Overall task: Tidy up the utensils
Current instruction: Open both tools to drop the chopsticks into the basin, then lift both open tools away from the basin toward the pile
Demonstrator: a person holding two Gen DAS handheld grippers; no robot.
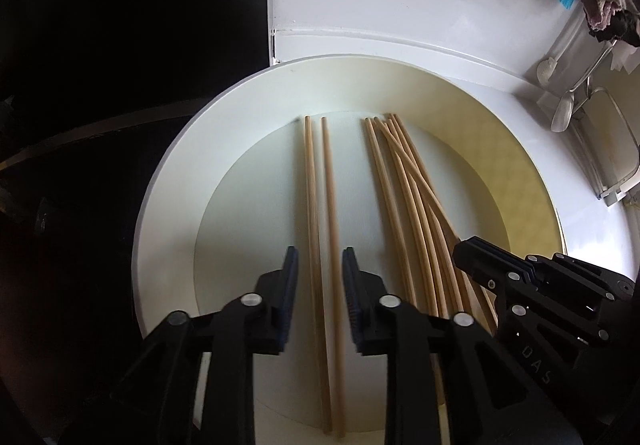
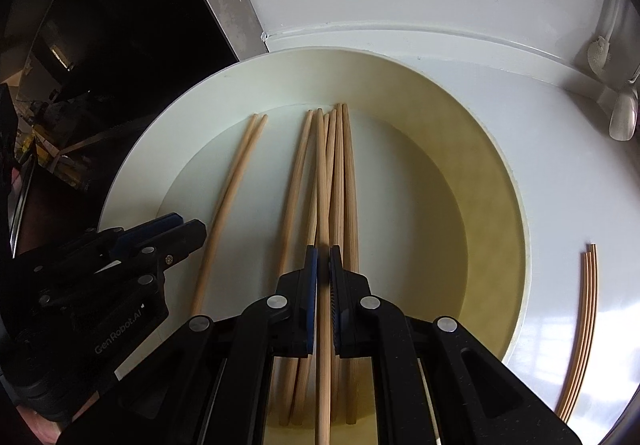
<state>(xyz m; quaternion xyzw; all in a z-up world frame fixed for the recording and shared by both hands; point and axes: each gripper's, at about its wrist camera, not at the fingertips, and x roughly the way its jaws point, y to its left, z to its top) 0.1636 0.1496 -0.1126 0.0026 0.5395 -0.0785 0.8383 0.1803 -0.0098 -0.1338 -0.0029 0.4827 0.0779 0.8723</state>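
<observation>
— What sits around the plate [image 2: 132,181]?

— From the left: a dark opening, then white counter [image 2: 560,181]; two white spoons [image 2: 623,113] at far right (a third shape is unclear).

— Counts?

— Two chopsticks [image 1: 320,205] lie between the spread-apart left gripper [image 1: 320,277]; the bundle [image 1: 404,197] beside them overlaps, uncountable. The right gripper [image 2: 323,277] clenches one chopstick [image 2: 322,205]. Three more [image 2: 585,325] rest off-plate.

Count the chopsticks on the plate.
8: a pair at the left, straddled by the left gripper; six in the overlapping bundle, one chopstick clamped by the right gripper. Overlaps may hide more.
</observation>
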